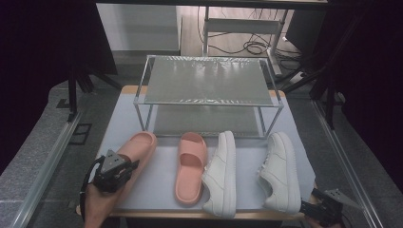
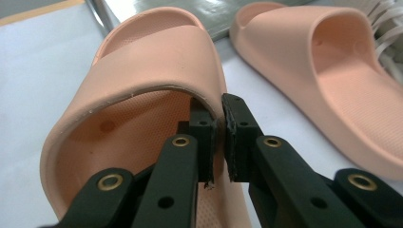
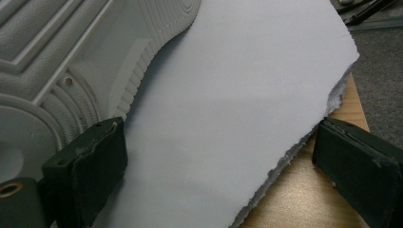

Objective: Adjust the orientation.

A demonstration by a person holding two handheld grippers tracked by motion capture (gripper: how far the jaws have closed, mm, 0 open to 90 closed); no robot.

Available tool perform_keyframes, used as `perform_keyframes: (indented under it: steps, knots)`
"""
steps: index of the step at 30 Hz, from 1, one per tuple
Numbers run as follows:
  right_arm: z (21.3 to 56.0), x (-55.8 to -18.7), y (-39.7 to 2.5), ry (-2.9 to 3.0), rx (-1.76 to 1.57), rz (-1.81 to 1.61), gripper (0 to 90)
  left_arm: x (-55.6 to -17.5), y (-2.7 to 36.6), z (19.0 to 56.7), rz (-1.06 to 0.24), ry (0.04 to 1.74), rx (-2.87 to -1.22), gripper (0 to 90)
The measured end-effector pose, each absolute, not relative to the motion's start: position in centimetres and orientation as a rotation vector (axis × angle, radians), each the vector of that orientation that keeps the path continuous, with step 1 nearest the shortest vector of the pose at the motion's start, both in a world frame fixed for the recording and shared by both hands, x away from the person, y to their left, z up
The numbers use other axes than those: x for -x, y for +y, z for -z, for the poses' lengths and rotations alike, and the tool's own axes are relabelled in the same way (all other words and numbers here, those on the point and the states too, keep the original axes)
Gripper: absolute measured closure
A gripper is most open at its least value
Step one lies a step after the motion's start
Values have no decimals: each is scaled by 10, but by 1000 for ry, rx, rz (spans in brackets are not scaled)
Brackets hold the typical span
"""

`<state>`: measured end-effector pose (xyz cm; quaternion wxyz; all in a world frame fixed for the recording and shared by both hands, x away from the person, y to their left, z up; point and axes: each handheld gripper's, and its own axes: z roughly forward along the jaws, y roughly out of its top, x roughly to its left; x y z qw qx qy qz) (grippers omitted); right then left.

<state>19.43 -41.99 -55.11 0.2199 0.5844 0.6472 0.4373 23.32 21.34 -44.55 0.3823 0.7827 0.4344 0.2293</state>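
Gripping the strap edge of a pink slide, your left gripper has its two black jaws nearly closed, with the thin wall of the strap pinched between them; one jaw sits inside the shoe opening and the other outside it. From the high view this left gripper sits over the near end of that slide, which lies at the left of the row on a pale sheet covering the table, angled with its far end toward the right.

Just right of it lies a second pink slide, apart from the first. Next comes a white sneaker, its near end touching or almost touching the second slide, and further right a second white sneaker. Beyond the shoes, on the far half of the table, stands a two-level metal rack.

Your right gripper rests at the near right corner of the table, just beside the near end of the right-hand sneaker. Seen from the right gripper view, its jaws stand wide apart and hold nothing: one jaw lies close by the sneaker's ribbed sole, the other over the bare wooden table edge, with the ragged border of the pale sheet running between them.
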Motion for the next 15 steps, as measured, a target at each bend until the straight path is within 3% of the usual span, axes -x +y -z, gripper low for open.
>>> perform_keyframes:
  steps: [15]
  knots:
    - [551, -194, -420, 1791, -1615, -1210, 41, -262, 183, 447, -590, 1083, -1981, 833]
